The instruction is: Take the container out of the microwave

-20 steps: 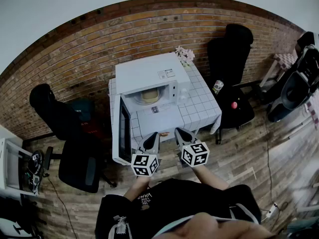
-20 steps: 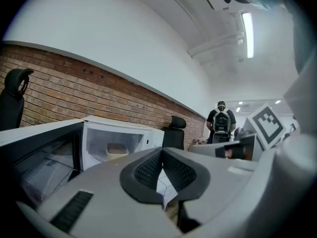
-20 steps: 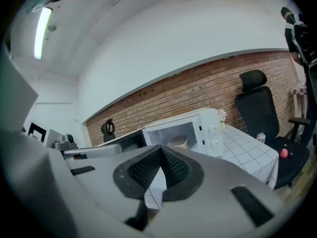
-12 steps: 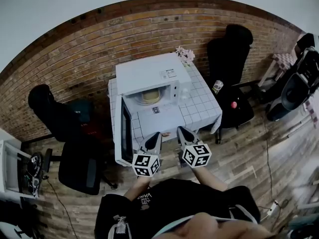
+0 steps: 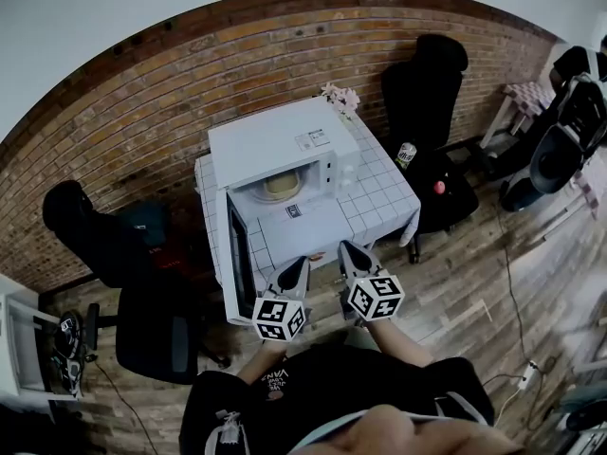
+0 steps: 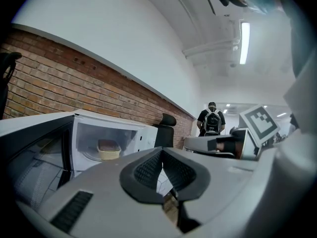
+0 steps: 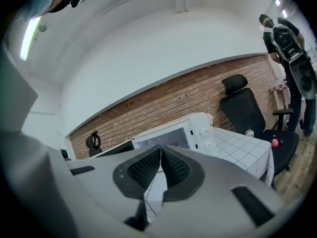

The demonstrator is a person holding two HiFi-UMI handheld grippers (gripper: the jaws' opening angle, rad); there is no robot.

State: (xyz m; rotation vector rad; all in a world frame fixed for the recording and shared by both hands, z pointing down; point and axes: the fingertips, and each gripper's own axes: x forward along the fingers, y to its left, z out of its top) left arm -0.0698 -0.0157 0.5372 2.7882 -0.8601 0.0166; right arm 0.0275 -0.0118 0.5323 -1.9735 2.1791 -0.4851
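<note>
Head view is showing the microwave [image 5: 275, 150] sitting toward the far left corner of the counter [image 5: 379, 192], with its door [image 5: 237, 254] hanging open past the counter's near edge. The container [image 5: 280, 186] is resting inside the open cavity, untouched.

Both grippers are hovering just off the near edge, pointing level at the opening. The left gripper [image 5: 294, 265] is lining up almost straight with the container, with the open door just beside it on its outer side. The right gripper [image 5: 349, 251] is sitting further toward the knob side, so the left looks the nearer of the 2. Each gripper's jaws are pressing together with nothing between them, so they would need spreading before any grasp.

Left gripper view is giving the side-on look: a pale tub with a darker top, seemingly lying with its long side across the opening. Right gripper view is catching the microwave's front and knobs, but the container is not showing there. Only the head view is revealing the gap from both grippers to the cavity.
</note>
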